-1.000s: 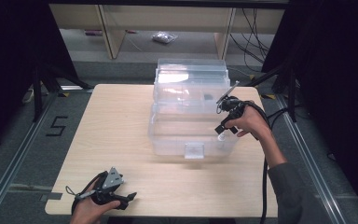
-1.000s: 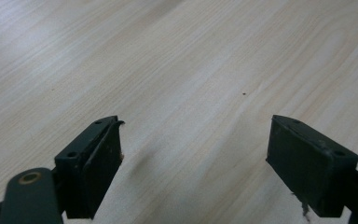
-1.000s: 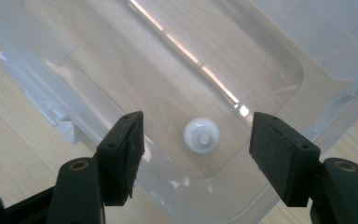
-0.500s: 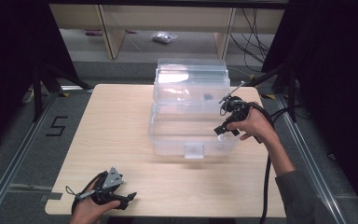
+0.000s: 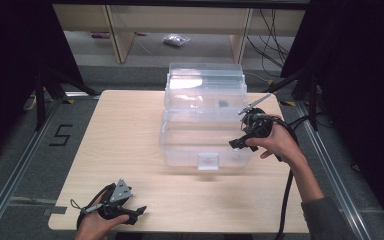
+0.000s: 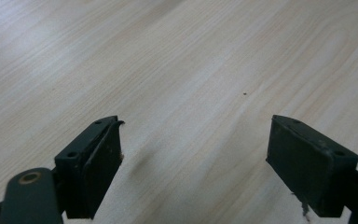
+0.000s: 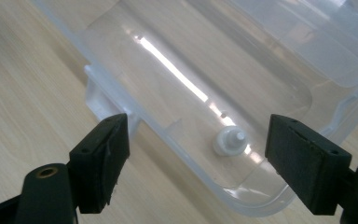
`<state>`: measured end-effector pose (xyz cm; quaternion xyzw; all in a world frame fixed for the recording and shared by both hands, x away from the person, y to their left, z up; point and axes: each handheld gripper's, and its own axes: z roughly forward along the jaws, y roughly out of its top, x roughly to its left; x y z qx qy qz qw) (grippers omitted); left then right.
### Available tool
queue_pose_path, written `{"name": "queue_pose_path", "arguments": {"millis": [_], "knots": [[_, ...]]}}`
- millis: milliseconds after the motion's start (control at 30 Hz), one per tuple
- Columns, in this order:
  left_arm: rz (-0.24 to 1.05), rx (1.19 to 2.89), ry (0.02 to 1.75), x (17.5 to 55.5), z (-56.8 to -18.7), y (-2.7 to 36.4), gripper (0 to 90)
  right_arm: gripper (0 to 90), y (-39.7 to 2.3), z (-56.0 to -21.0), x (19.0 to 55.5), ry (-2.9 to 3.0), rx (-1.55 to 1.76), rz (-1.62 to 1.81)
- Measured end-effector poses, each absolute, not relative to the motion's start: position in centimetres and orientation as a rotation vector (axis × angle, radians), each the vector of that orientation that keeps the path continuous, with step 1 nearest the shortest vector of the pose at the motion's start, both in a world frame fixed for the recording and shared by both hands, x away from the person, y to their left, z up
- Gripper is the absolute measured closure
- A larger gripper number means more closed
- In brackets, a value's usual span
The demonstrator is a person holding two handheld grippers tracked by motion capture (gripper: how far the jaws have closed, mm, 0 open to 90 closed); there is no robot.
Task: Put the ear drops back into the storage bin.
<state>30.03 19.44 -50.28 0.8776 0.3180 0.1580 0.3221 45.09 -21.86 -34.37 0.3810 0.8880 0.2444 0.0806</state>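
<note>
Pale wood table [image 5: 130, 145] on grey floor, black curtains either side. Near left: left gripper [image 5: 139, 210], jaws spread, empty. Centre-right: clear open bin [image 5: 185, 145], small white piece [image 7: 229, 141] inside. Right gripper [image 5: 236, 144] at bin's near-right corner, jaws released.

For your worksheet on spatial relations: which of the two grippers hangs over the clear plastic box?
The right gripper, open above the clear box; the left gripper sits low by the table's near edge.

A clear plastic box [image 5: 205, 127] sits open on the wooden table [image 5: 125, 140], right claw [image 5: 237, 144] over its near-right corner.
</note>
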Motion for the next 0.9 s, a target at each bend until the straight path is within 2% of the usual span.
{"name": "queue_pose_path", "arguments": {"millis": [900], "knots": [[0.412,2.3,0.839,30.0,-50.3,19.5,17.3,22.1,-23.0,-35.7,42.0,2.638,1.134,0.842]]}}
